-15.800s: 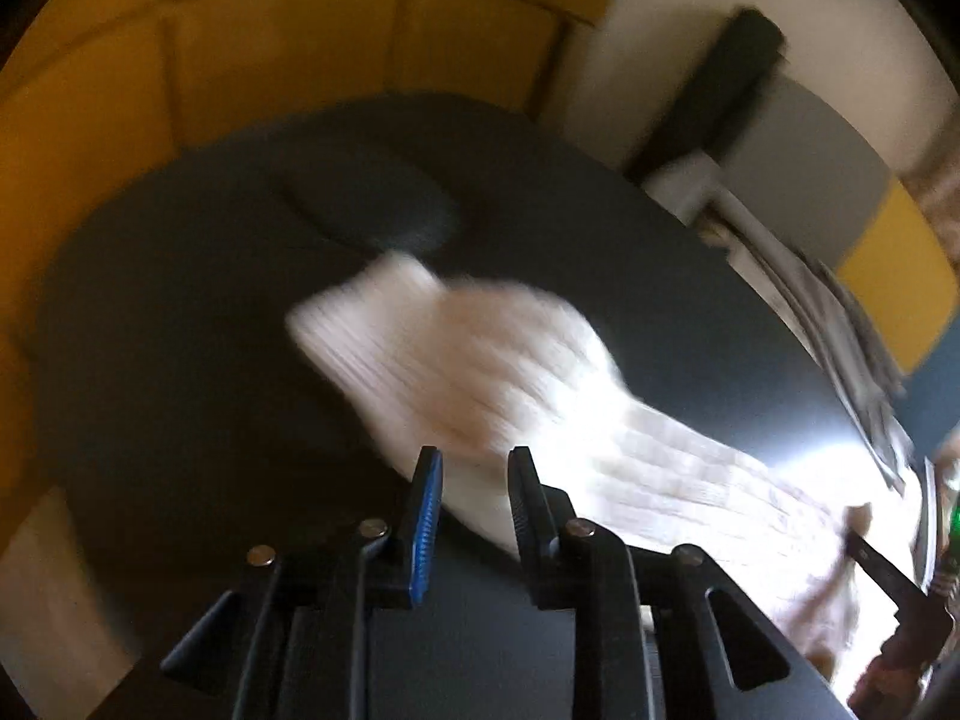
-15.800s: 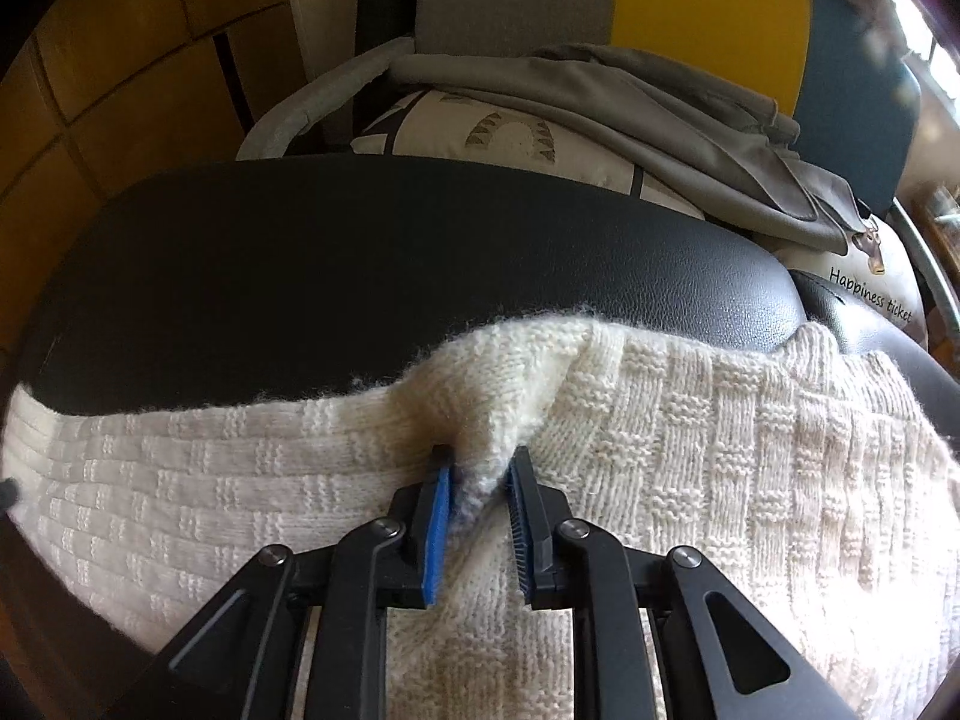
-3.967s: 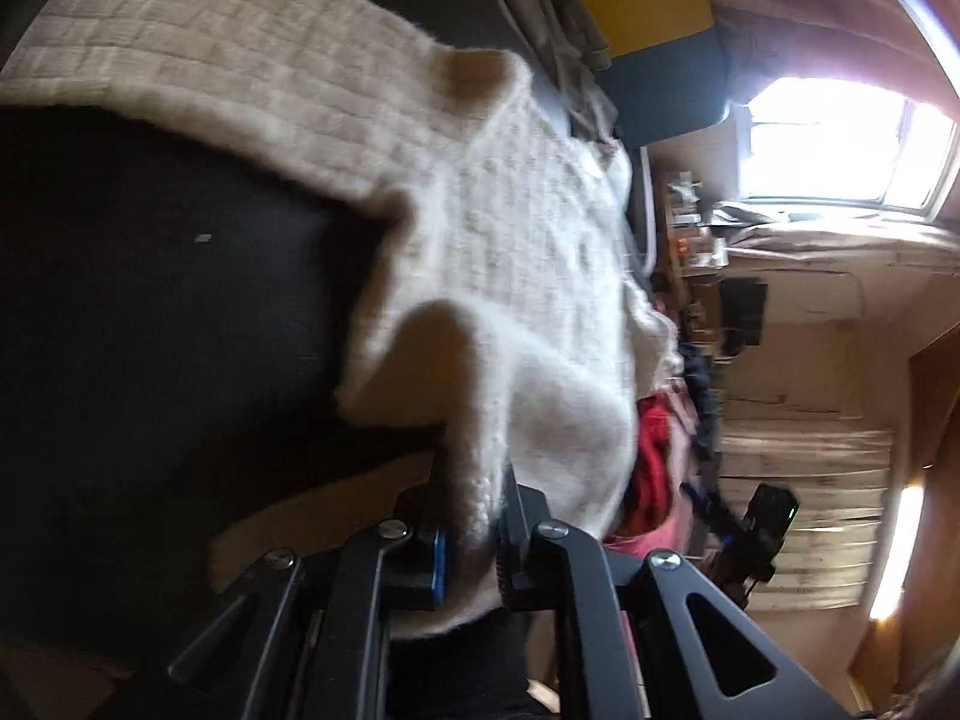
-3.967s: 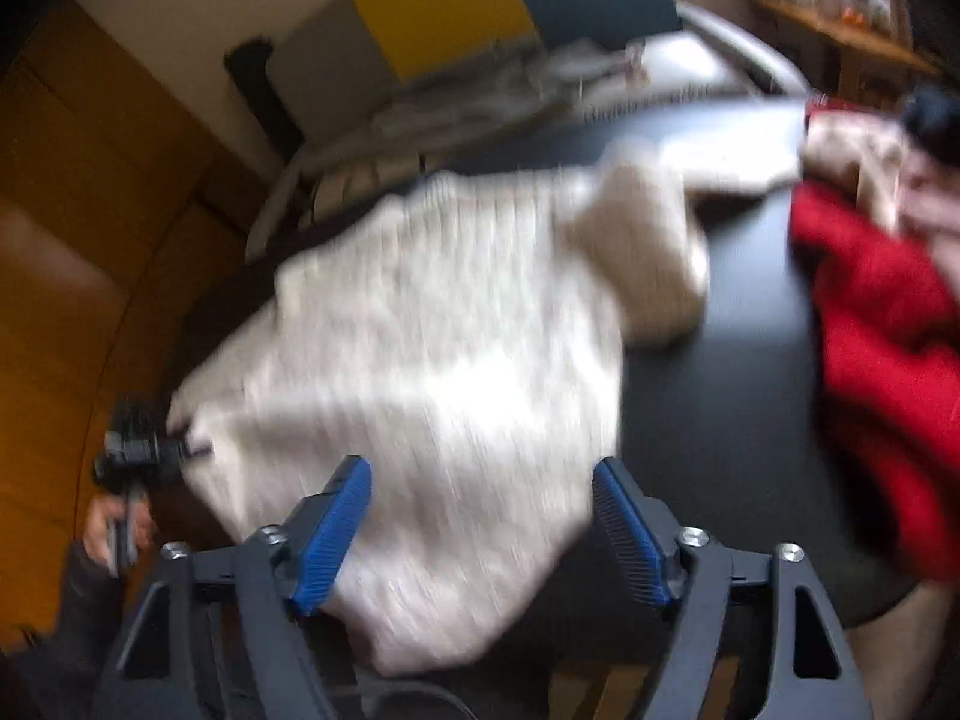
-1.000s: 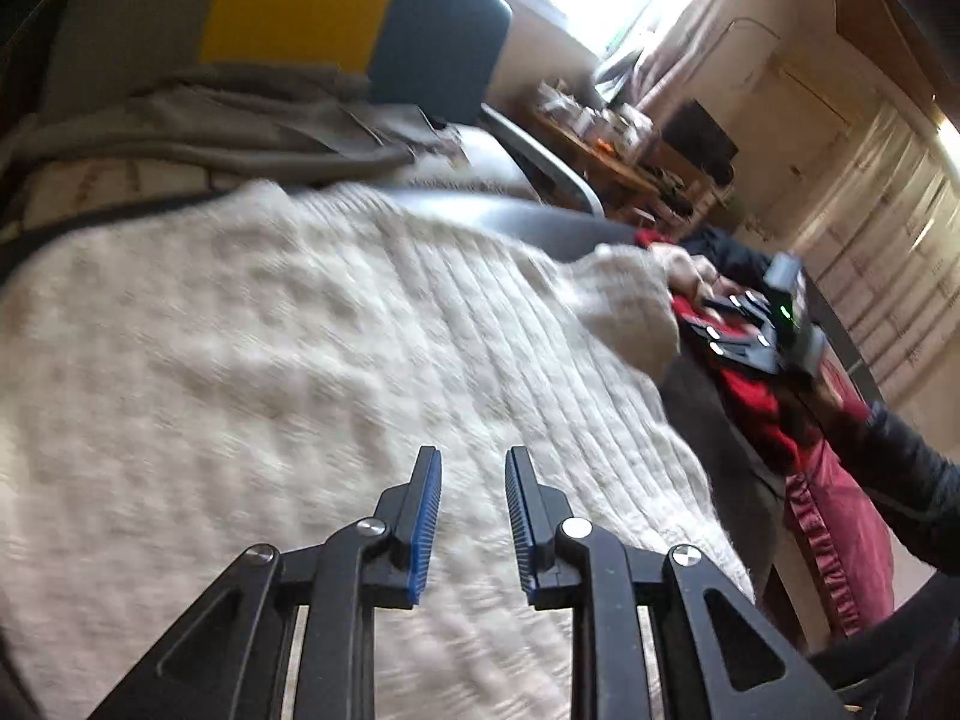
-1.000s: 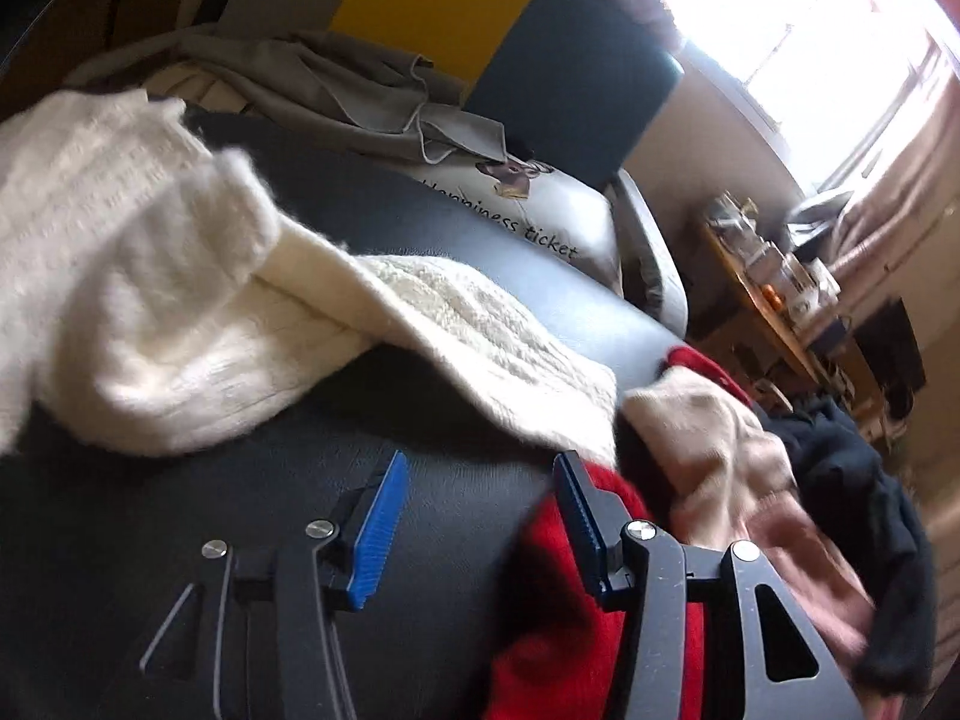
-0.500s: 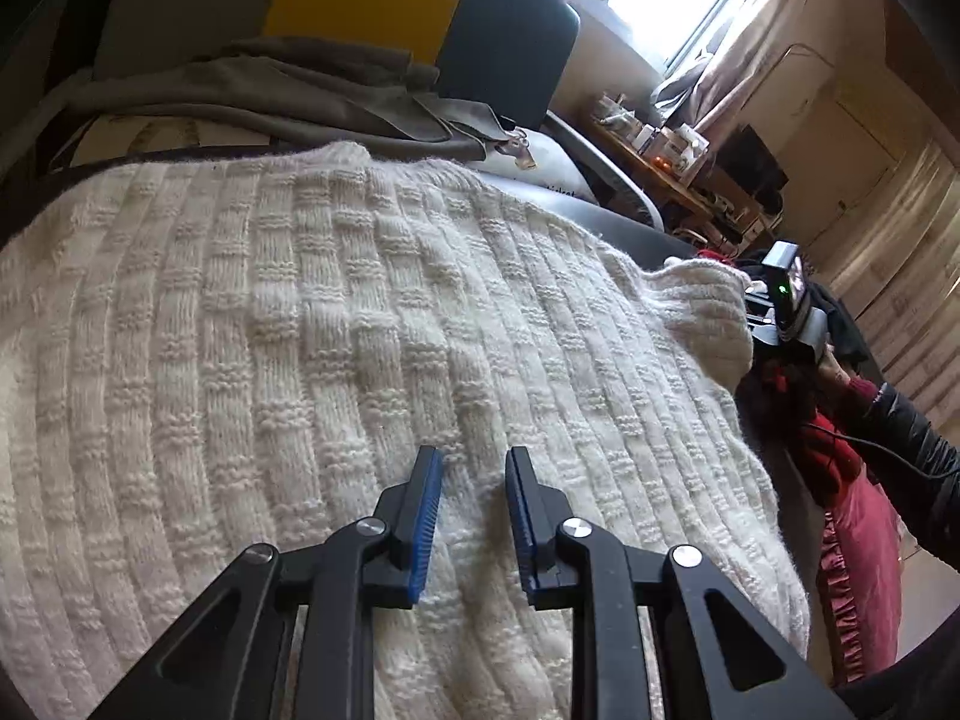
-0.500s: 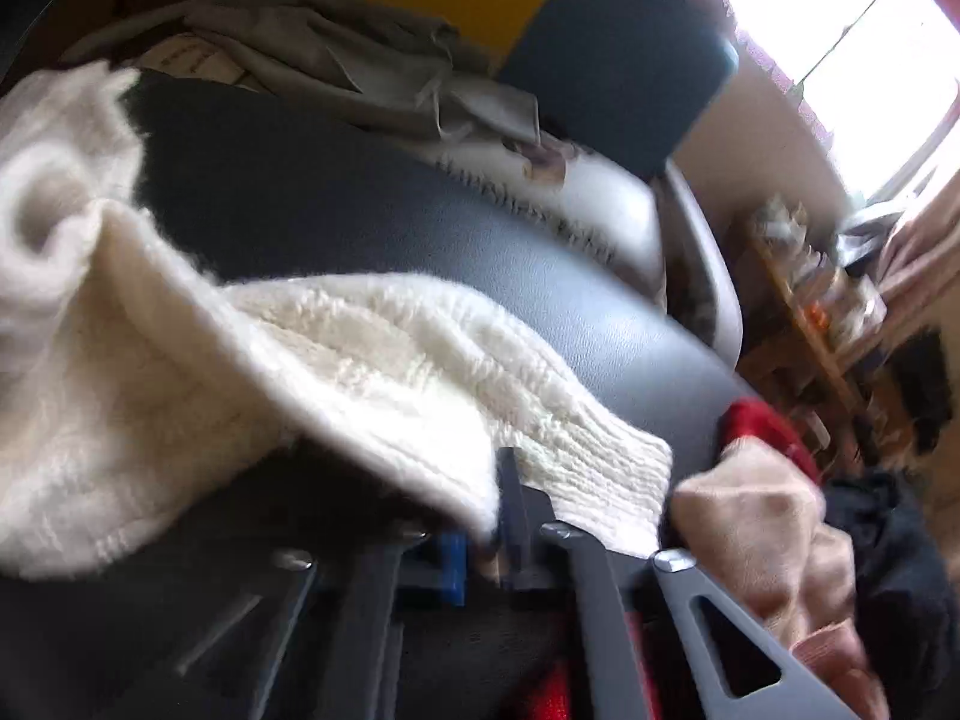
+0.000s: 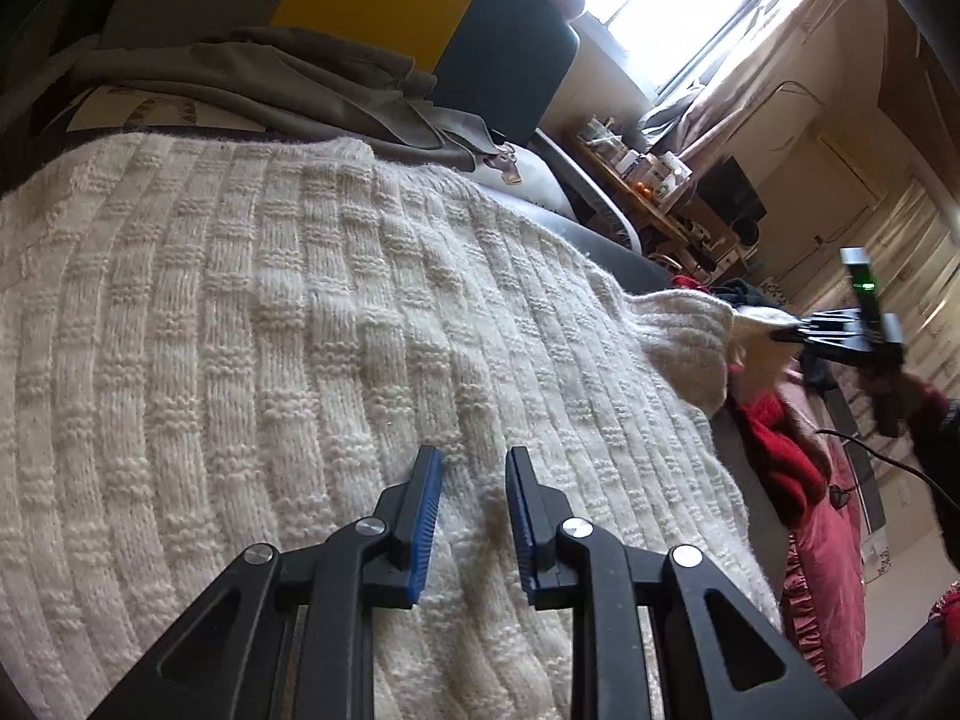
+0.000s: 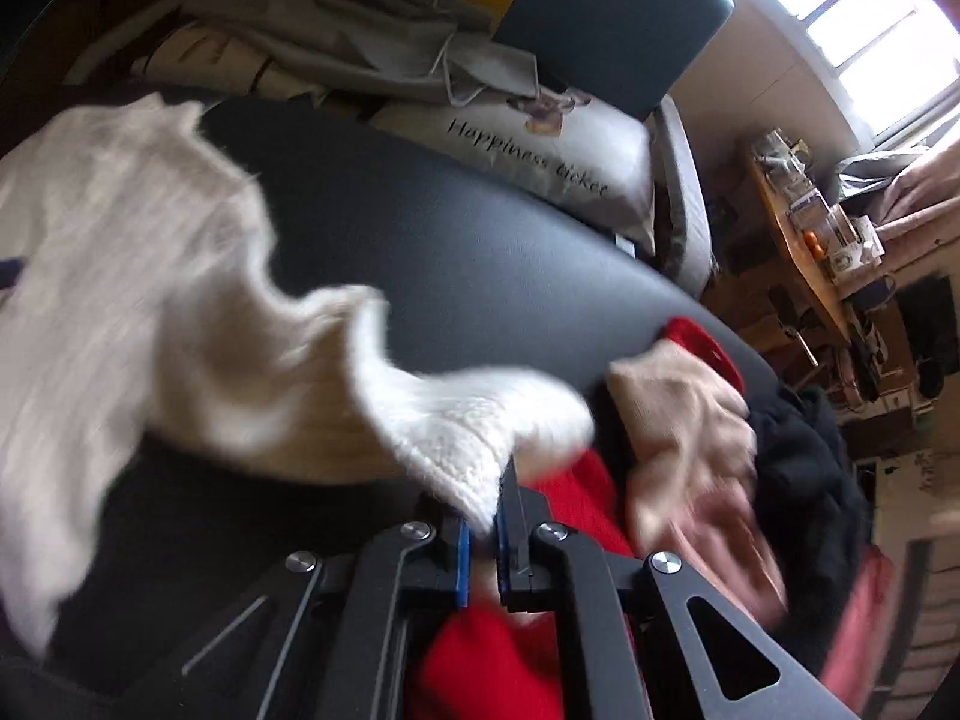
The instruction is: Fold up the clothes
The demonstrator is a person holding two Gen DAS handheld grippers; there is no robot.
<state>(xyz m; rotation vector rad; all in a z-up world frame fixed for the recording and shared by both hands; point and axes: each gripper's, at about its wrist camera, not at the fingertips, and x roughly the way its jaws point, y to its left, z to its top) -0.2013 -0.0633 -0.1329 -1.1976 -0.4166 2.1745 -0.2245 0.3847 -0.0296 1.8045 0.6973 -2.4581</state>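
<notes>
While clamped: 1 sweater (image 10: 180,312), 1 claw (image 10: 483,531).

sweater laid out across the counter, clothes heap off to its right

The sweater (image 9: 288,360) lies flat on the counter (image 10: 456,240) and covers most of its left part, with the left gripper (image 9: 471,468) just above it near the front edge, fingers apart with nothing between them. Its sleeve (image 10: 468,438) runs off to the right and is lifted clear of the counter, its end pinched in the right gripper (image 10: 483,531). Right of that sits a pile of clothes (image 10: 708,432) on the counter's right end. Behind the counter there's a chair (image 10: 612,18) with a pillow (image 10: 558,144) on its seat and a garment (image 9: 288,84) draped on that. Further back right, a cluttered shelf (image 10: 804,228) under the window (image 9: 672,6).
</notes>
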